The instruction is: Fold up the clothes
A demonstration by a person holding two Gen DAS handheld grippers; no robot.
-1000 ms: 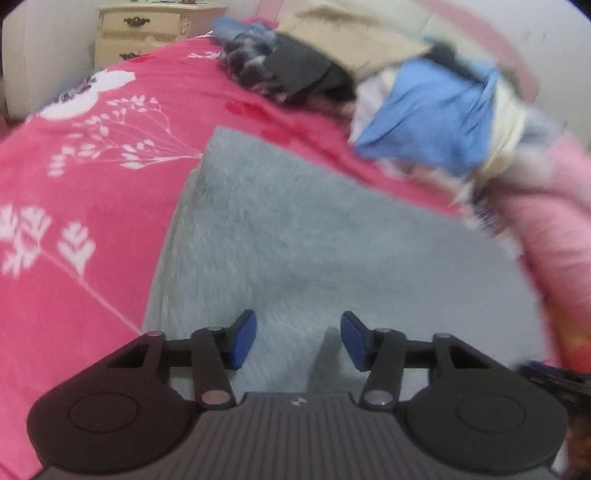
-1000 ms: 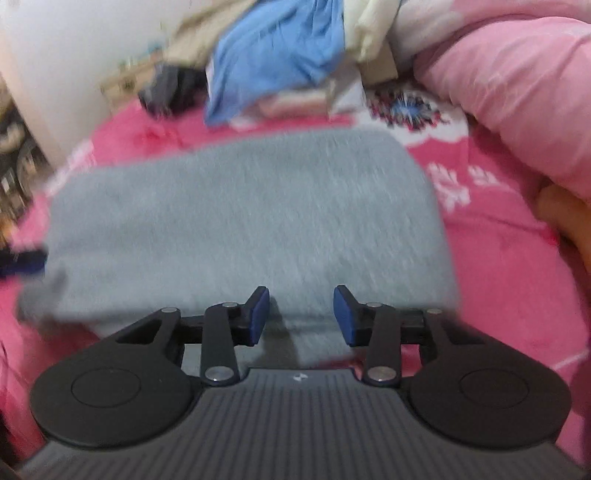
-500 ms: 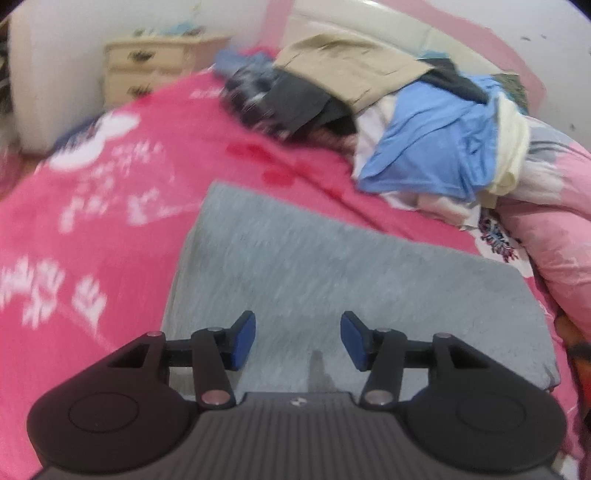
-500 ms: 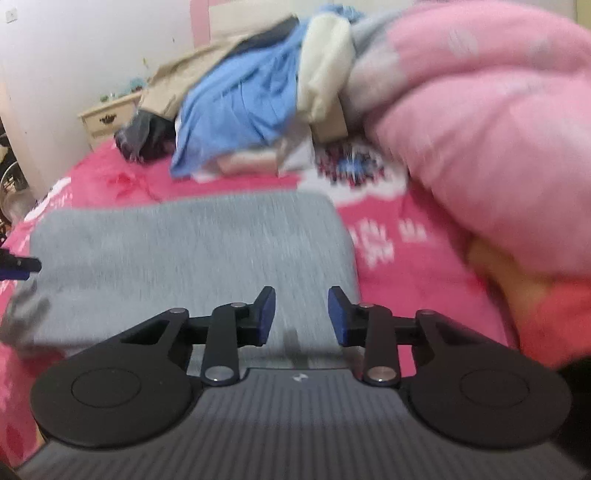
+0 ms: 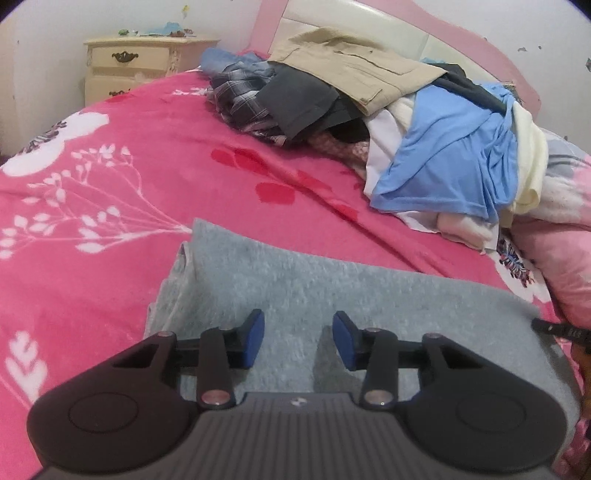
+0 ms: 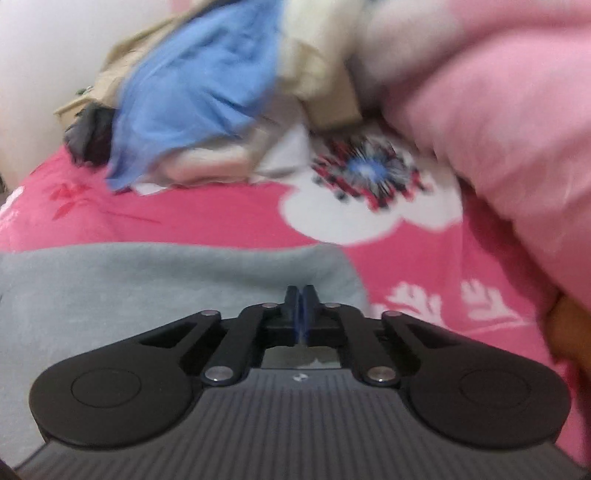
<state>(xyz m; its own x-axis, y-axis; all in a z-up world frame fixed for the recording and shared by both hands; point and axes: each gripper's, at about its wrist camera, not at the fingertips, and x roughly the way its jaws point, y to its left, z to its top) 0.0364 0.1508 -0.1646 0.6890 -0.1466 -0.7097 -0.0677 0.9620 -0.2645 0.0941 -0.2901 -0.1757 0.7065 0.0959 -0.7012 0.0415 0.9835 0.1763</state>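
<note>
Left claw (image 5: pixel 298 341) closing, nothing between pads, over grey sweater (image 5: pixel 332 295) on bed (image 5: pixel 110 166). Right claw (image 6: pixel 301 306) clenched at sweater's edge; grip unclear.

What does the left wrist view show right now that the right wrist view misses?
Left wrist only: the cream nightstand, the bed's headboard, a plaid garment and khaki trousers on the pile, and the left hand-held gripper, its jaws closing with nothing between them.

Right wrist only: the right hand-held gripper, shut above the grey cloth's edge; whether it pinches fabric is unclear.

Both: the grey folded cloth, the pink floral bedspread, the blue garment, the pink quilt.
</note>
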